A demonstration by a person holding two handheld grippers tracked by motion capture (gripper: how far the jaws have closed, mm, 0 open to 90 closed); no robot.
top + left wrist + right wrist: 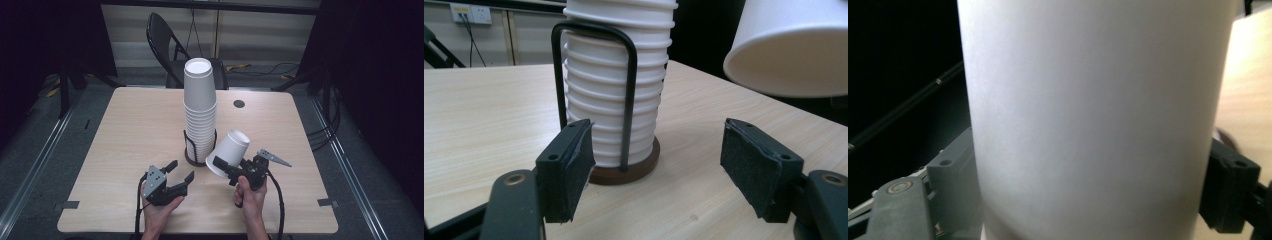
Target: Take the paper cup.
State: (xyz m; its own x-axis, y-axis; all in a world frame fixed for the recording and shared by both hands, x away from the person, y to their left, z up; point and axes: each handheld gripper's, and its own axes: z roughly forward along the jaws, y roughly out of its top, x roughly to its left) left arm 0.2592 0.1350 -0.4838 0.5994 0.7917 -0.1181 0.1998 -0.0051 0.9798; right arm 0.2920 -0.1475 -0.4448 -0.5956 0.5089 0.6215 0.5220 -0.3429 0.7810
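A tall stack of white paper cups stands mouth down in a black wire holder with a dark round base at the table's middle. My right gripper is shut on a single white paper cup, gripping it near its rim. This cup is tilted, base up and away, just right of the holder, and it hangs at the upper right of the left gripper view. My left gripper is open with nothing between its pads, low over the table and pointing at the holder's base.
The light wooden table has a small dark round cable hole at the back right. A black folding chair stands behind the far edge. Cables run over the floor to the right of the table.
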